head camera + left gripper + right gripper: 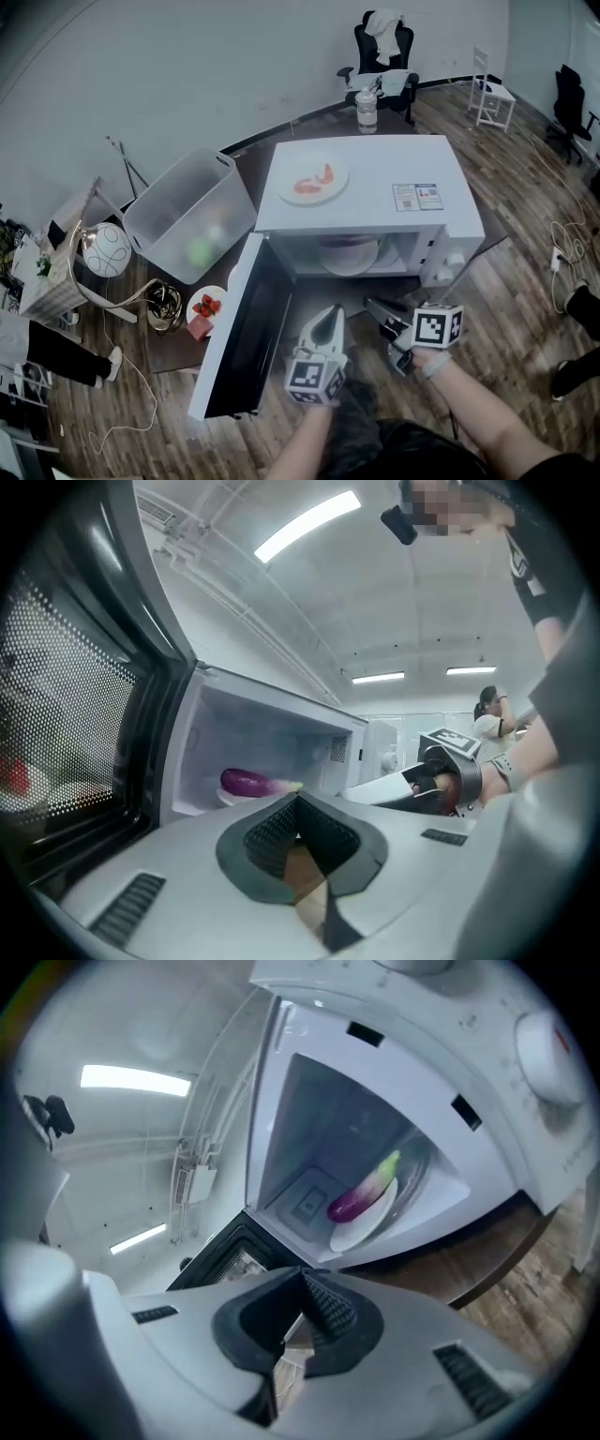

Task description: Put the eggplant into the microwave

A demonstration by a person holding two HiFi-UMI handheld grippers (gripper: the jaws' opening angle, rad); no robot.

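Inside the boxy white microwave (375,211), whose dark-windowed door (246,328) hangs wide open on its left side, the glossy purple eggplant (361,1196) lies on its side on a round white plate (361,1230) on the microwave's floor. It is a small, plump, slightly curved eggplant, deep violet over most of its skin. The colour fades through a paler band to a yellow-green stem end, which points toward the microwave's control-panel side. Its rounded purple end points toward the hinge side. Nothing touches it except the plate.

Both claws hover just outside the microwave's open front, near each other and well clear of the eggplant. The left gripper (329,313) has its jaws pressed together with nothing between them and points level at the cavity. The right gripper (371,303), nearer the control panel, is likewise fully closed and empty.

A second white plate (312,181) carrying pinkish food rests on the microwave's top.
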